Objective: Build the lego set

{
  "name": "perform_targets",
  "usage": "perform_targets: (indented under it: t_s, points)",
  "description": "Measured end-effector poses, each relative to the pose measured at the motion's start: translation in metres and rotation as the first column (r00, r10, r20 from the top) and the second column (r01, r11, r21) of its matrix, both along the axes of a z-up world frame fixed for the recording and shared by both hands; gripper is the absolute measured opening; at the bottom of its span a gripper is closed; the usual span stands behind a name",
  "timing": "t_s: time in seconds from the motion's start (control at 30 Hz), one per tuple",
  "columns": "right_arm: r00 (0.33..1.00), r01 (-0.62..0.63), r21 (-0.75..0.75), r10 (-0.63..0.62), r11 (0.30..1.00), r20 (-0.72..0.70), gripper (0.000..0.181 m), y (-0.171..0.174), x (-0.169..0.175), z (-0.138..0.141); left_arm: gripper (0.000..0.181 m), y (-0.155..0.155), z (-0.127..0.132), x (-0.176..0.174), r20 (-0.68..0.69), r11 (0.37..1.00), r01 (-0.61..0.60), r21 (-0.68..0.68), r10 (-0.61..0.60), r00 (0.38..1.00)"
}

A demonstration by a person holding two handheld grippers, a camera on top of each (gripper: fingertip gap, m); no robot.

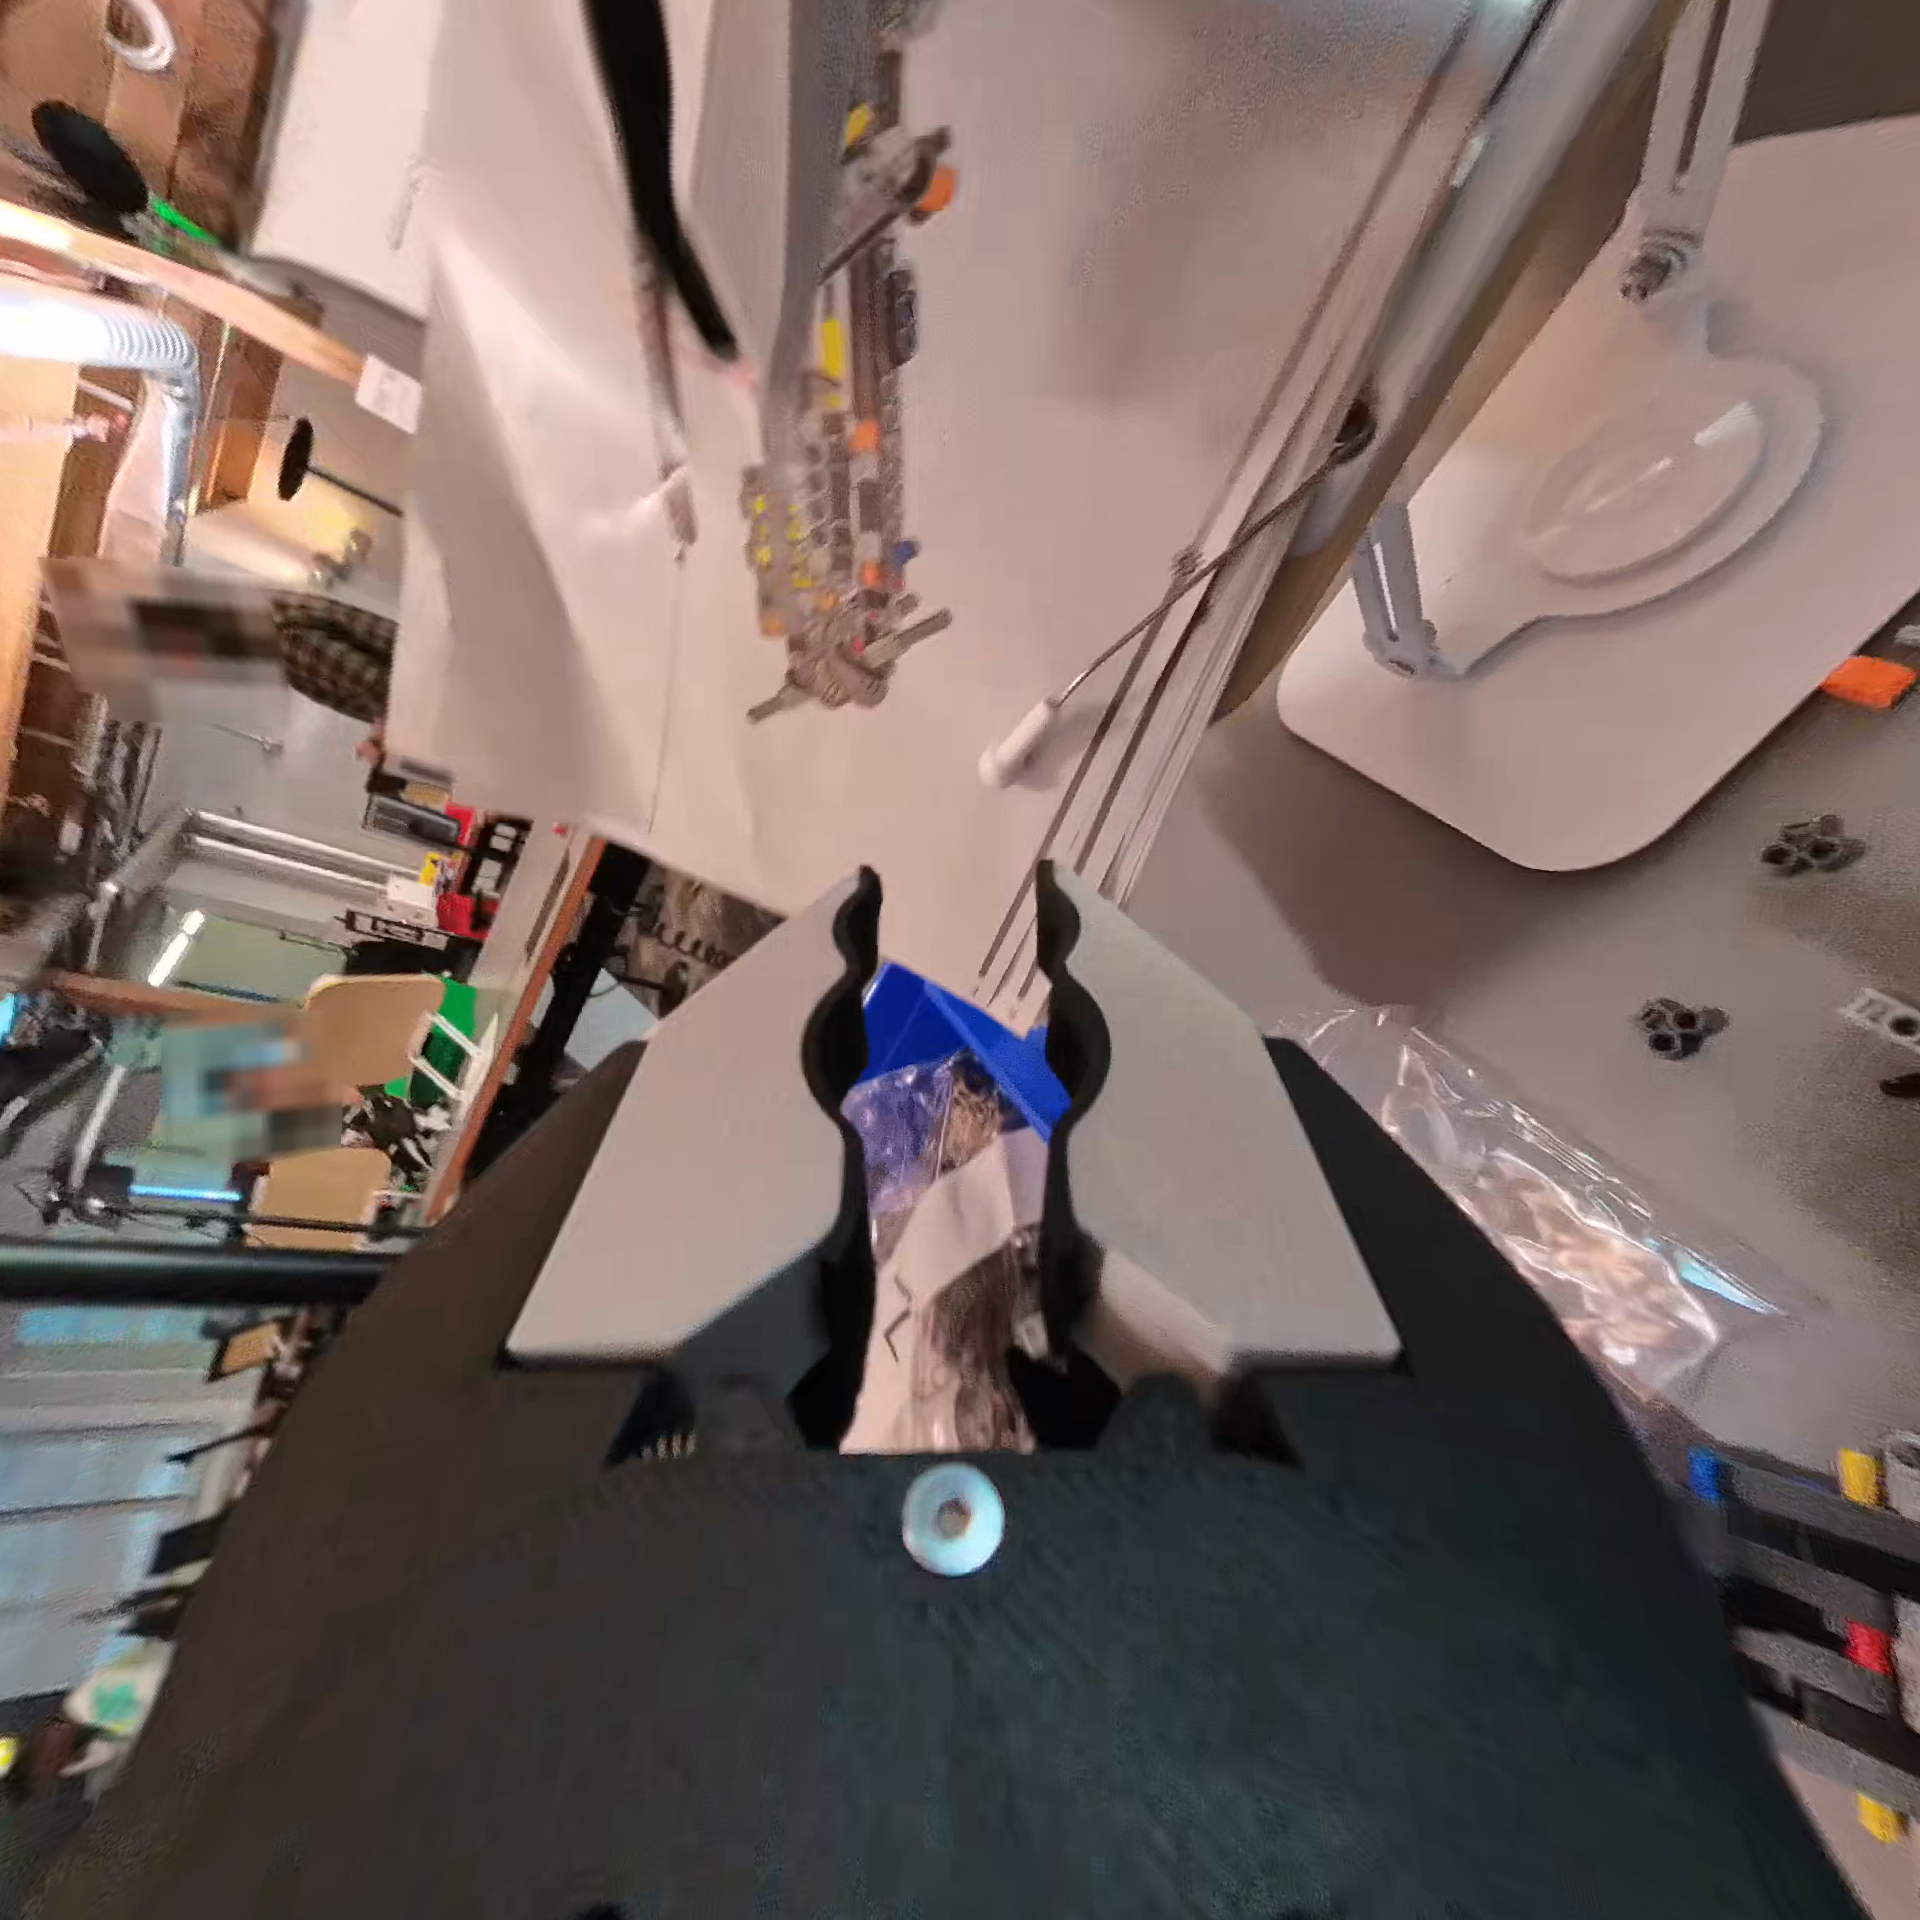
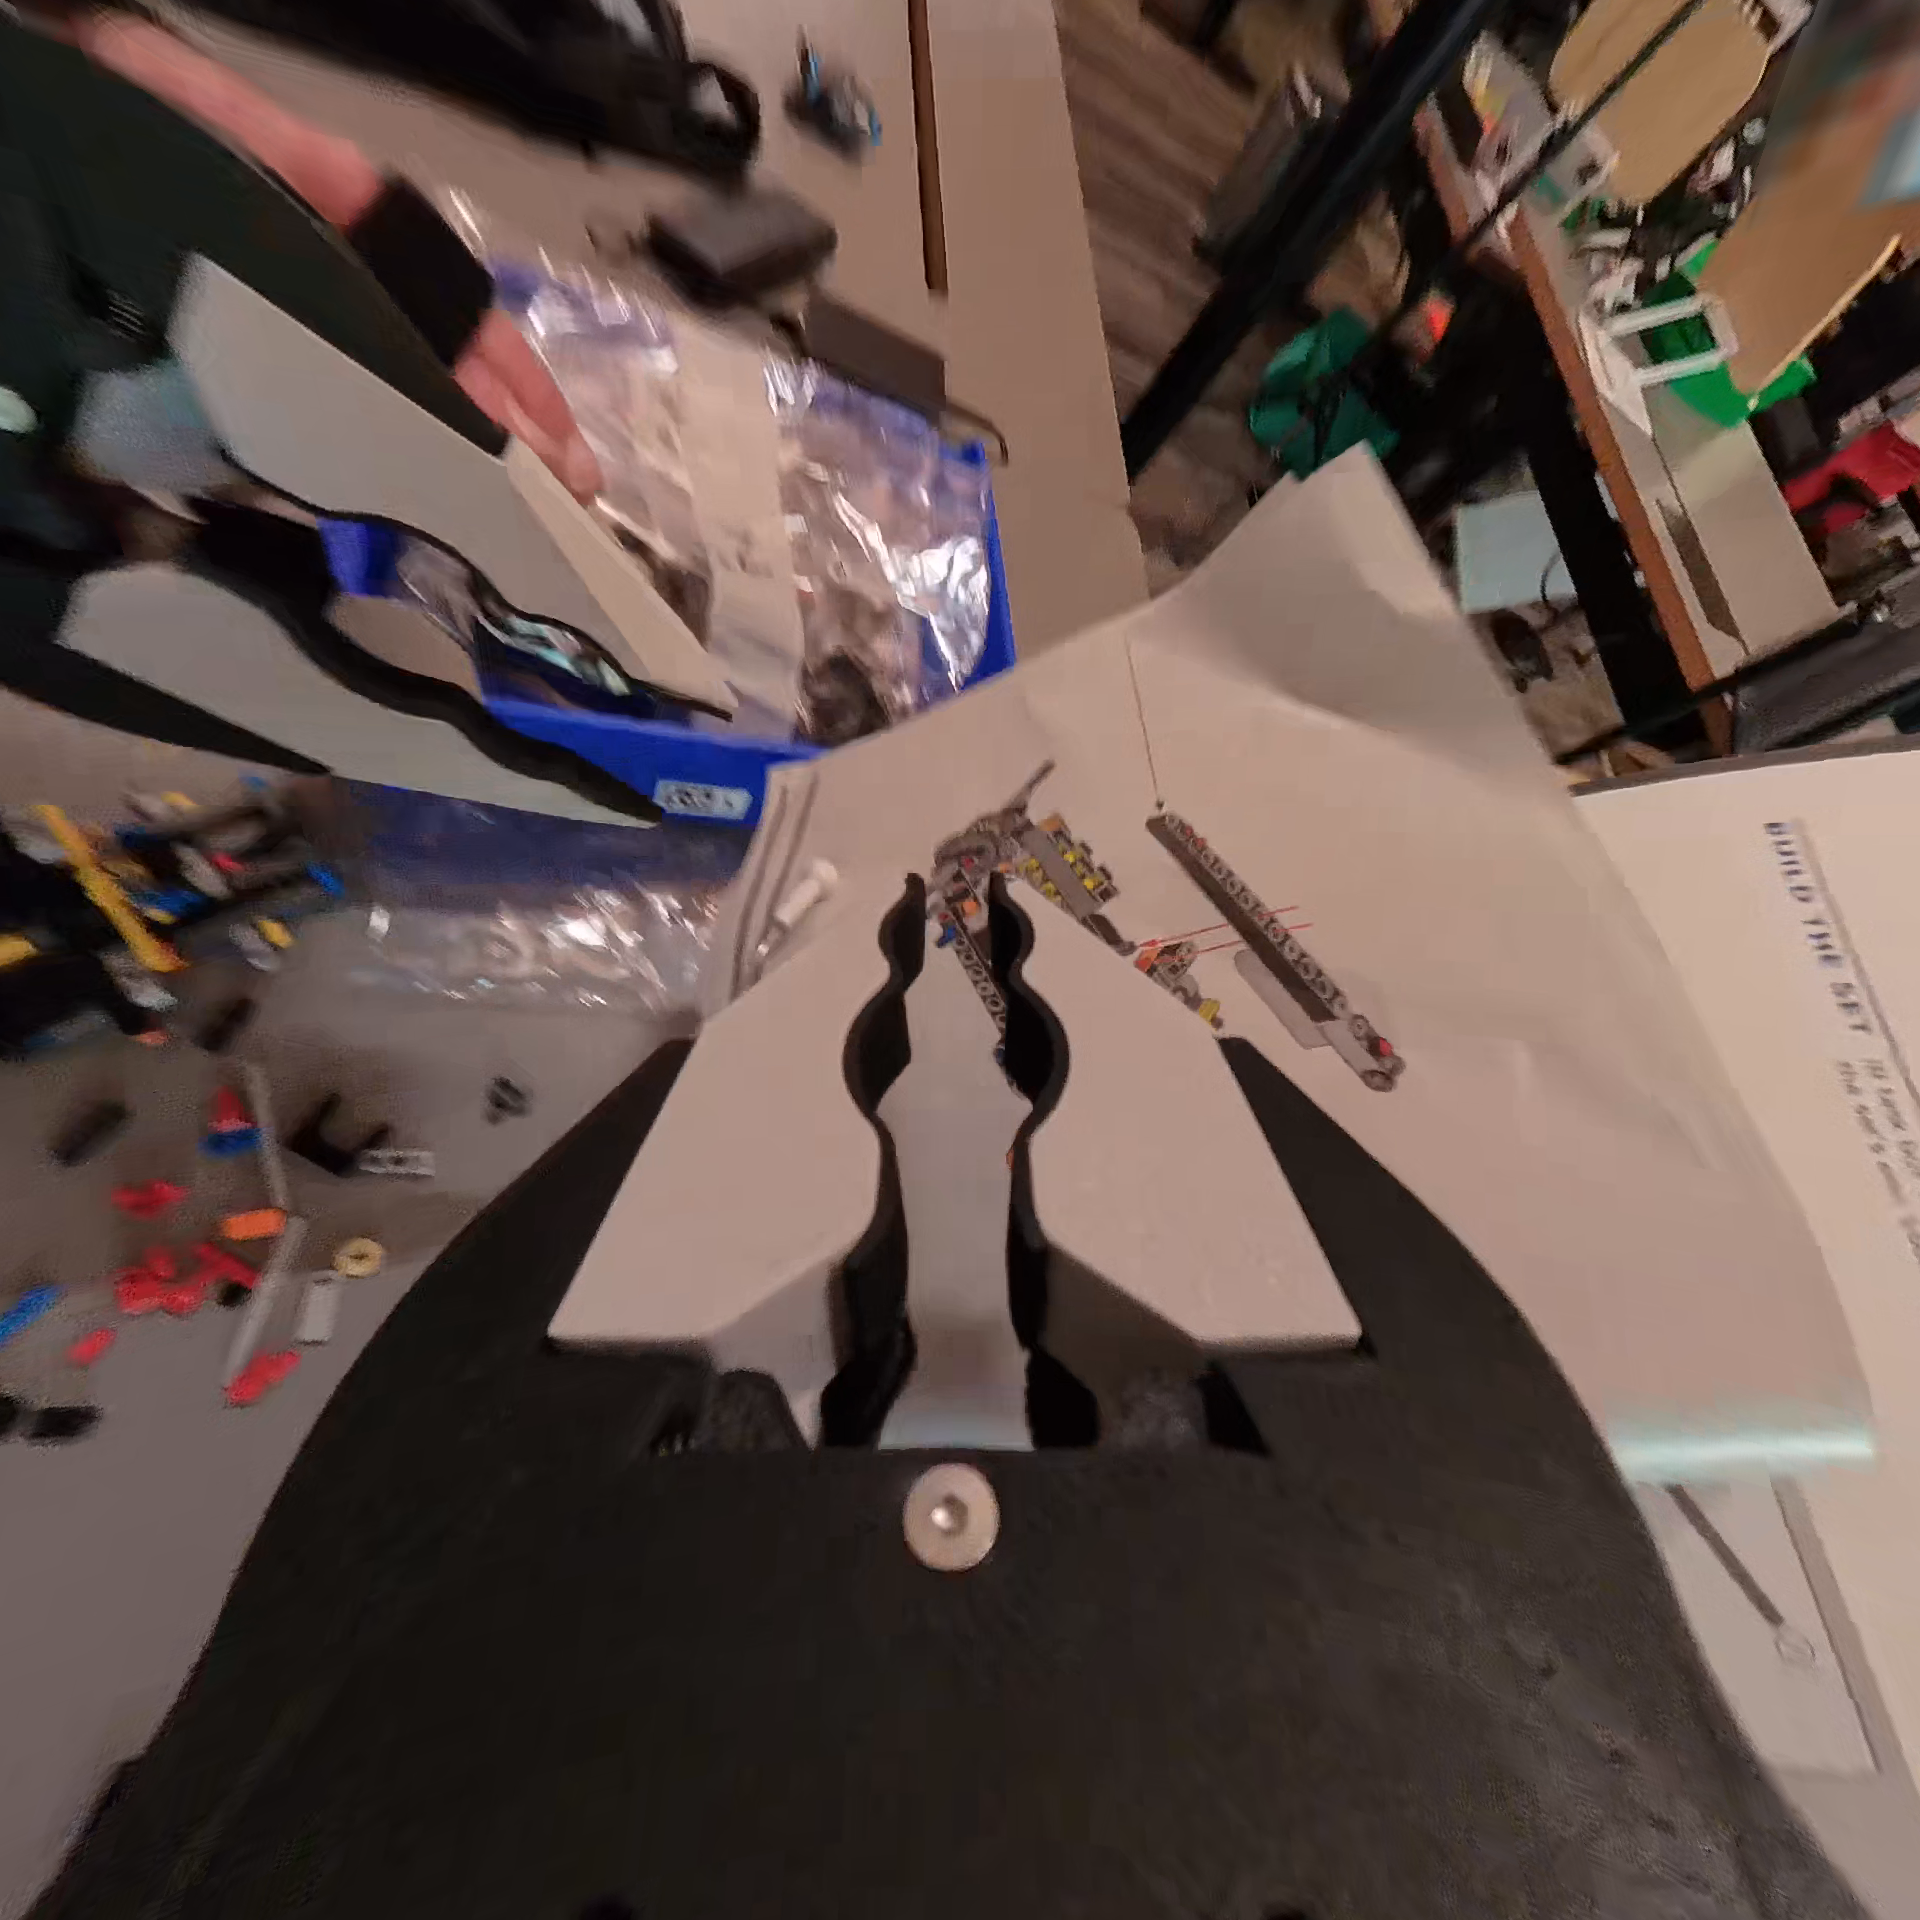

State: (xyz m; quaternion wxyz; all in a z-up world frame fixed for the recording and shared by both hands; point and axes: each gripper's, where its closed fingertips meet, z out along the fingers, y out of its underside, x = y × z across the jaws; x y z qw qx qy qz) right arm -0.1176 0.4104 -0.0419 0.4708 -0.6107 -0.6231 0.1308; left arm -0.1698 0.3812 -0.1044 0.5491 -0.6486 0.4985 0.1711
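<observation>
My left gripper (image 1: 956, 904) is open, and its fingers point down at a blue bin (image 1: 935, 1023) stuffed with clear plastic bags of parts (image 1: 935, 1122). The right wrist view also shows it (image 2: 691, 764), open over that bin (image 2: 582, 740), with a person's hand (image 2: 520, 395) on it. My right gripper (image 2: 951, 894) has a narrow gap between its jaws. It hovers over a curled instruction page (image 2: 1351, 779) printed with pictures of a grey beam model. I cannot tell whether it touches the page. The page also shows, lifted, in the left wrist view (image 1: 540, 520).
Loose red, blue, orange and black pieces (image 2: 177, 1278) lie on the grey table at the left. A part-built black and yellow model (image 2: 94, 904) sits beyond them. An empty clear bag (image 2: 499, 935) lies in front of the bin. A second printed sheet (image 2: 1766, 935) lies at the right. Spacing between my two grippers at the tips: around 9 cm.
</observation>
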Motion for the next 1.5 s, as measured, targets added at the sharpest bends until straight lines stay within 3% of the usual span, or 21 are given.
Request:
perform_targets:
  t_s: [0.17, 0.3, 0.53, 0.73, 0.97, 1.17, 1.27, 1.5]
  points:
    - [0.989, -0.022, 0.032, 0.026, 0.999, -0.143, 0.013, -0.048, 0.043, 0.061, 0.030, -0.030, 0.018, -0.021, 0.179, 1.000, 0.004, -0.010, -0.002, 0.984]
    - [0.994, -0.013, 0.076, 0.021, 0.997, -0.111, 0.011, -0.095, 0.087, 0.065, 0.037, -0.062, 0.028, -0.021, 0.350, 0.996, 0.069, -0.049, -0.047, 0.936]
    - [0.999, 0.034, 0.085, -0.034, 0.996, 0.002, 0.022, -0.165, 0.135, 0.012, 0.060, -0.122, 0.019, -0.004, 0.437, 0.979, 0.159, -0.127, -0.089, 0.895]
    - [0.999, 0.050, -0.008, -0.050, 0.999, 0.006, 0.034, -0.218, 0.157, -0.039, 0.073, -0.162, -0.026, -0.003, 0.384, 0.962, 0.126, -0.243, -0.024, 0.923]
    - [0.997, 0.027, -0.119, -0.019, 0.992, 0.070, 0.033, -0.268, 0.172, -0.096, 0.072, -0.201, -0.086, -0.025, 0.343, 0.906, 0.112, -0.408, 0.039, 0.938]
    - [0.989, 0.013, -0.199, 0.016, 0.980, 0.144, 0.032, -0.298, 0.179, -0.139, 0.071, -0.222, -0.118, -0.039, 0.394, 0.871, 0.115, -0.477, 0.096, 0.914]
    - [0.990, 0.012, -0.245, 0.024, 0.970, 0.141, 0.033, -0.309, 0.176, -0.150, 0.072, -0.232, -0.129, -0.040, 0.420, 0.859, 0.122, -0.496, 0.115, 0.900]
    - [0.992, 0.005, -0.282, 0.031, 0.959, 0.124, 0.050, -0.328, 0.160, -0.161, 0.093, -0.250, -0.128, -0.022, 0.461, 0.863, 0.157, -0.480, 0.096, 0.882]
